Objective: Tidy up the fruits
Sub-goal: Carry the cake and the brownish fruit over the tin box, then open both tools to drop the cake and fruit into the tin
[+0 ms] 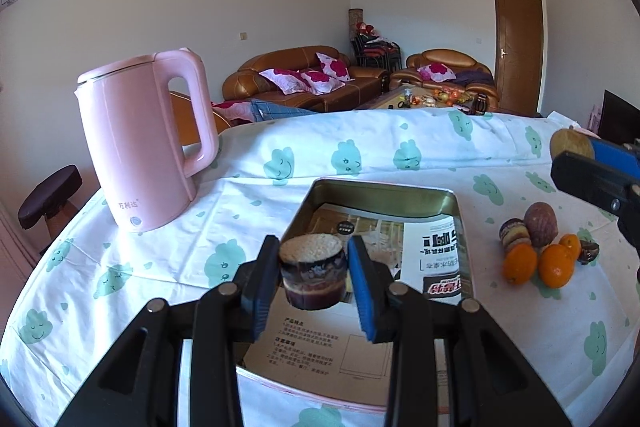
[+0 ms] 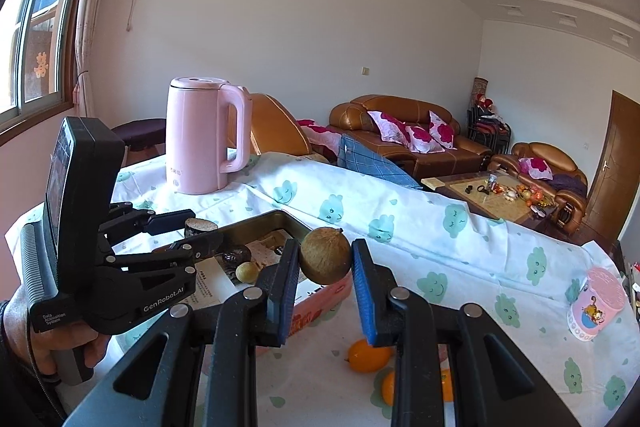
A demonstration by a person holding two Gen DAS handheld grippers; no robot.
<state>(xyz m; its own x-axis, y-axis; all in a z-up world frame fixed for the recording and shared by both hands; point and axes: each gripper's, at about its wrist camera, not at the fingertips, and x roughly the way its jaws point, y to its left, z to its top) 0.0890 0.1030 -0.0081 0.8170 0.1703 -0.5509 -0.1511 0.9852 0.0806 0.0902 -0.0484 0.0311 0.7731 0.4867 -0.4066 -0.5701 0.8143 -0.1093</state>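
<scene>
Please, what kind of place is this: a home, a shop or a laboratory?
Most likely a living room in a home. Brown leather sofas with flowered cushions stand by the wall, a low coffee table carries small things, and a pink kettle stands on a table covered with a printed cloth.

One pink electric kettle [image 1: 136, 143] stands on the table, with one metal tin [image 1: 384, 195] and one pink cartoon cup [image 2: 598, 303]. Three oranges [image 1: 519, 263] lie in the fruit pile beside two dark purple fruits [image 1: 541, 224]. Each of the two grippers carries one item.
</scene>
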